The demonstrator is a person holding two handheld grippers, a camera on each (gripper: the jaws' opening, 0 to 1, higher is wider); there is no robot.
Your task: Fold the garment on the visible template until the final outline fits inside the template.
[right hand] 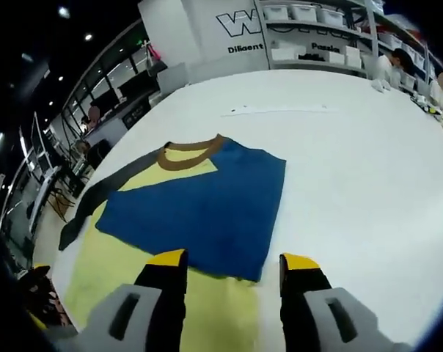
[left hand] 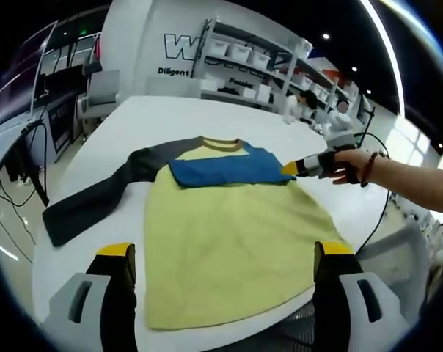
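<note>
A yellow shirt (left hand: pixel 229 227) with a brown collar (left hand: pixel 221 144) lies flat on the white table (left hand: pixel 170 110). Its grey sleeve (left hand: pixel 97 198) stretches out to the left. The blue sleeve (left hand: pixel 225 167) is folded across the chest. My left gripper (left hand: pixel 225 257) hovers open over the shirt's hem, with nothing between its jaws. A hand holds my right gripper (left hand: pixel 289 169) at the blue sleeve's right edge. In the right gripper view the blue sleeve (right hand: pixel 199 209) lies just beyond the right gripper (right hand: pixel 232 264), whose jaws stand apart over its near edge. The collar (right hand: pixel 188 155) is beyond it.
The table's near edge runs just below the hem (left hand: pixel 229 323). A black cable (left hand: pixel 383 213) hangs off the right side. Shelves with white bins (left hand: pixel 258 55), a chair (left hand: pixel 100 92) and people (left hand: pixel 291 103) stand behind the table.
</note>
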